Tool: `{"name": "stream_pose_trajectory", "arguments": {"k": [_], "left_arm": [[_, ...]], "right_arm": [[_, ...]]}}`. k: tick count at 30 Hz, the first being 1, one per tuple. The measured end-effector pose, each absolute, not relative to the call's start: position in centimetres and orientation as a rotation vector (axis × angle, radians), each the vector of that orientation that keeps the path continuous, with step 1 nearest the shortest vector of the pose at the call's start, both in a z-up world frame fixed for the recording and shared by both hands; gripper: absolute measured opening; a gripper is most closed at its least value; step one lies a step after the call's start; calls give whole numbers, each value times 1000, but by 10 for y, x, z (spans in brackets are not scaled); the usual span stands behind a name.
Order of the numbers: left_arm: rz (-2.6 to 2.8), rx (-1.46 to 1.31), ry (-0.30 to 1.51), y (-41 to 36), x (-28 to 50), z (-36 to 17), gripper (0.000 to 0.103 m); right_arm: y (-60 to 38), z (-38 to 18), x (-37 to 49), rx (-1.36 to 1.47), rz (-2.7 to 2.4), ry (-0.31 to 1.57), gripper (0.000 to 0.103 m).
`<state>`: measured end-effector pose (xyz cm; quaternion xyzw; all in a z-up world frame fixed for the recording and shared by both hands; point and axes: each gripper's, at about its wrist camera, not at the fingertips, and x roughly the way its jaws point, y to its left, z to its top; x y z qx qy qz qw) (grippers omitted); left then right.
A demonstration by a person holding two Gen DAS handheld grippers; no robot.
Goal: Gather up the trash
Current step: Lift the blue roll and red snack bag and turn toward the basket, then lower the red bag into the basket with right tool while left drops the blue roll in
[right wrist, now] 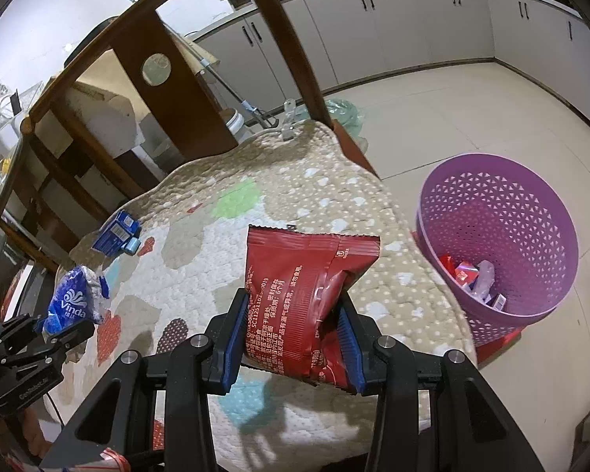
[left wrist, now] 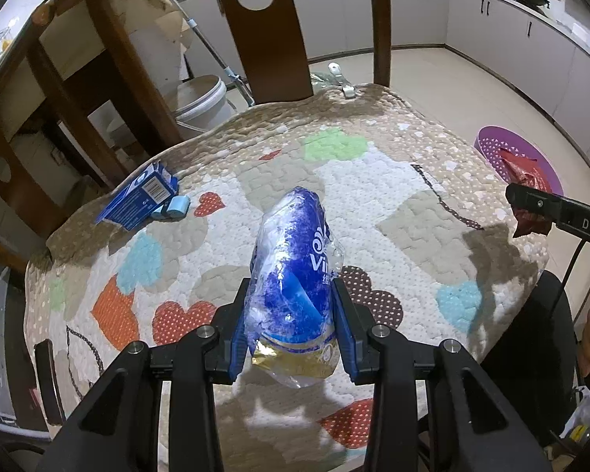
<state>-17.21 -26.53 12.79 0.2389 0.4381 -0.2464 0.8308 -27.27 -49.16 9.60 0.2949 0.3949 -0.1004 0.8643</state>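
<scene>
My left gripper is shut on a crumpled blue Vinda tissue wrapper and holds it above the quilted chair cushion. The wrapper also shows in the right wrist view. My right gripper is shut on a red snack packet above the cushion's right side; the packet also shows at the right of the left wrist view. A purple mesh trash basket stands on the floor to the right, with several bits of trash inside. A blue carton lies at the cushion's far left edge.
The cushion lies on a wooden chair with a brown backrest. A white bucket and mop pole stand behind it. A metal clip sits at the cushion's far edge. Kitchen cabinets line the back wall across tiled floor.
</scene>
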Motion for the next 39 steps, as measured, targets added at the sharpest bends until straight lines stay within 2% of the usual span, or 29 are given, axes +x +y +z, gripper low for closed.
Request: {"name": "stream_pose_trajectory", "arguments": {"k": [22, 39], "left_arm": [[-665, 652, 863, -356, -195, 130, 37], [-892, 684, 835, -462, -211, 131, 36]], "right_arm": [[-564, 88, -328, 681, -376, 784, 46], [-612, 73, -351, 703, -483, 783, 46]]}}
